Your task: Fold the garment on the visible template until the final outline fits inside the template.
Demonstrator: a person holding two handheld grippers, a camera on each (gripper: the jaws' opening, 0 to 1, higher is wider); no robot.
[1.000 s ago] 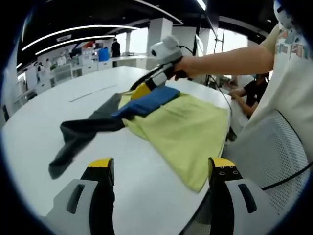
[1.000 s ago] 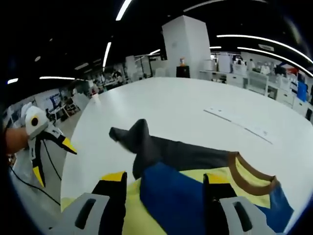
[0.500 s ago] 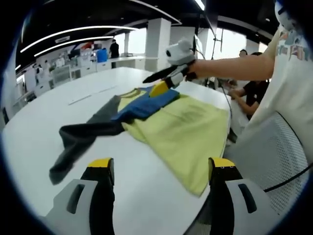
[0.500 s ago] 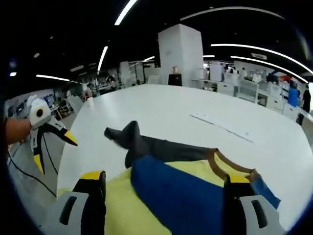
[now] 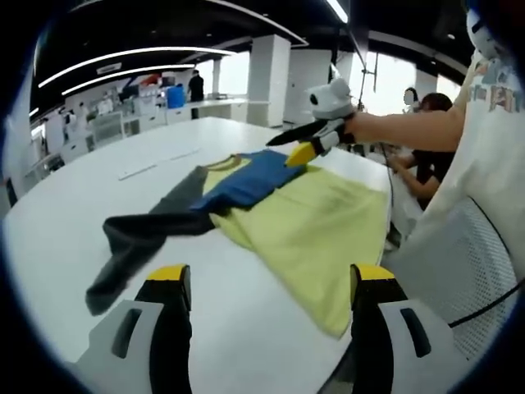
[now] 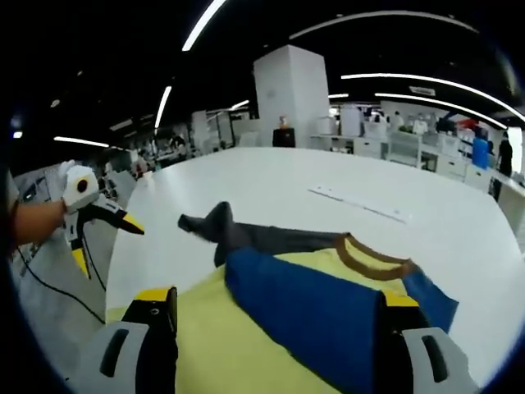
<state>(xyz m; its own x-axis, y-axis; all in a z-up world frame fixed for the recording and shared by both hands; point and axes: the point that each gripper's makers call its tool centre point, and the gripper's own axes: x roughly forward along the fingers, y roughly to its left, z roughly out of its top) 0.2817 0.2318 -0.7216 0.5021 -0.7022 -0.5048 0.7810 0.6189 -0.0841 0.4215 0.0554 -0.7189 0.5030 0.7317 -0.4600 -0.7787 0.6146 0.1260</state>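
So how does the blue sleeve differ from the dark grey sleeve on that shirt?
The blue sleeve is folded in over the yellow body; the dark grey sleeve stretches outward onto the bare white table. The blue one lies flat and straight, the grey one looks rumpled and bent. Both are long sleeves joined near the brown collar.

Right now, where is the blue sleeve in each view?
Left gripper view: blue sleeve lies upper middle, across the yellow shirt, under the right tongs.
Right gripper view: it runs diagonally through the lower middle.
Shared landmark: the grey sleeve trailing onto the white table.
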